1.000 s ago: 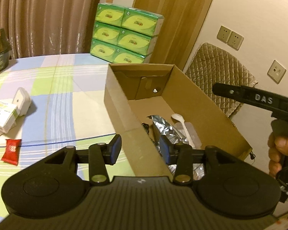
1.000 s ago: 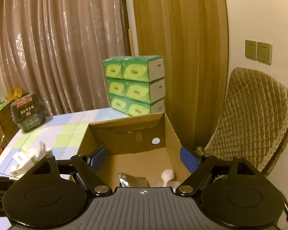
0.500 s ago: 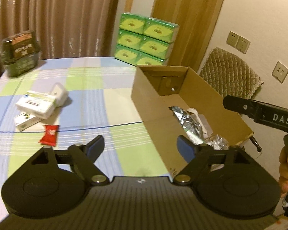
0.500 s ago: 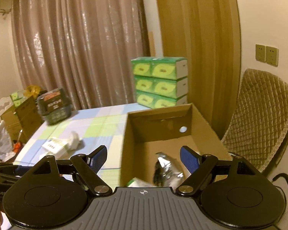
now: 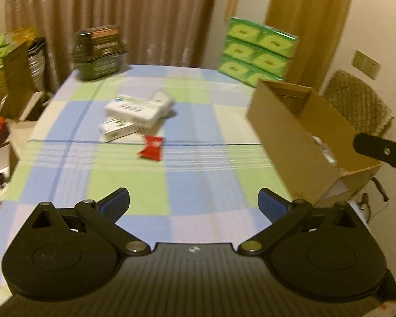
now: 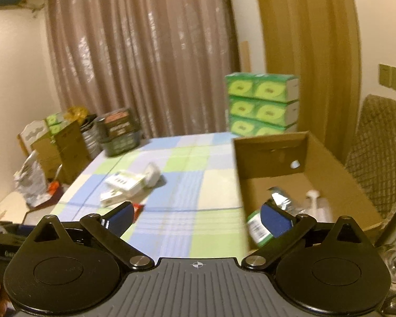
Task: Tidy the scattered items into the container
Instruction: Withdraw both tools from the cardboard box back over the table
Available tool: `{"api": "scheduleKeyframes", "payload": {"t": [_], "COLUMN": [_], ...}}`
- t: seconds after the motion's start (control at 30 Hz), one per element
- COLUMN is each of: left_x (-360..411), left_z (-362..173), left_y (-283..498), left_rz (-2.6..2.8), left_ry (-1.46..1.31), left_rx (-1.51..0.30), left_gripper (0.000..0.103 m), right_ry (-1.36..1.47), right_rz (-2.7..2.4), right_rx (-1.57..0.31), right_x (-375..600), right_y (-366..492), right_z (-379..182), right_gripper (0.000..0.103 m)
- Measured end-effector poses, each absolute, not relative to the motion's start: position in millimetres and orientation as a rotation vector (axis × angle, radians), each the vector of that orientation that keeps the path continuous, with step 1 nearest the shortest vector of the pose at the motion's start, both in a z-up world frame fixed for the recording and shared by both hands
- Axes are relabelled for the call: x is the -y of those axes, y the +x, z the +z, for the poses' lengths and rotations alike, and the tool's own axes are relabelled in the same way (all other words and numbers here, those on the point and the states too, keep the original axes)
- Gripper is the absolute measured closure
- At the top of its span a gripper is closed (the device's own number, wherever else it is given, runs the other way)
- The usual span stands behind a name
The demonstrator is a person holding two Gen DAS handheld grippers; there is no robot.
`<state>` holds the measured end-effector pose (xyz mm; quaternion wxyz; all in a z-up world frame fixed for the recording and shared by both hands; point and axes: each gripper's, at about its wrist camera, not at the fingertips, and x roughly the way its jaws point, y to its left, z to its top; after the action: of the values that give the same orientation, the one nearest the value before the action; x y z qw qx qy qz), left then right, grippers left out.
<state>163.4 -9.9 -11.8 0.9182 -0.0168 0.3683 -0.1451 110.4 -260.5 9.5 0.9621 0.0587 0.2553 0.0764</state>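
Note:
The open cardboard box [image 5: 290, 137] stands at the table's right edge. Inside it [image 6: 277, 155] lie a silver foil bag [image 6: 279, 200], a white spoon [image 6: 314, 198] and a green-labelled pack [image 6: 257, 227]. Mid-table lie two white boxes [image 5: 134, 111] [image 5: 117, 129], a white rounded item [image 5: 163, 99] and a red packet [image 5: 151, 148]. My left gripper [image 5: 194, 203] hovers open and empty over the near cloth, short of the red packet. My right gripper [image 6: 196, 216] is open and empty beside the box's near left corner. The same white boxes [image 6: 125, 182] and red packet [image 6: 137, 208] show in the right wrist view.
Stacked green tissue packs [image 5: 258, 50] and a dark basket [image 5: 100, 52] stand at the table's far edge. A quilted chair [image 6: 377, 163] is to the right of the box. Cartons and bags [image 6: 60, 145] crowd the floor on the left.
My left gripper opened wide and swung left from the box toward the scattered items. The right gripper's view also turned left, bringing the table into sight.

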Motion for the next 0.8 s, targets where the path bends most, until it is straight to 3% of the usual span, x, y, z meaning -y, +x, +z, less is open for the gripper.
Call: {"api": "scheduleKeyframes", "payload": {"t": [0.4, 0.8], "left_x": [-60, -83], "left_z": [-13, -16], "left_y": [146, 145], "left_rz": [-0.181, -0.152], "left_ry": [-0.045, -0.073], "left_rx": [-0.768, -0.774], "left_gripper": [0.001, 0.001], "right_ry": [0.106, 0.087], "right_rz": [0.255, 0.283], "right_rx": [-0.574, -0.607], "right_x": [200, 179], "right_y": [116, 123], "right_z": [-8, -19], "right_gripper": [0.002, 0.002]}}
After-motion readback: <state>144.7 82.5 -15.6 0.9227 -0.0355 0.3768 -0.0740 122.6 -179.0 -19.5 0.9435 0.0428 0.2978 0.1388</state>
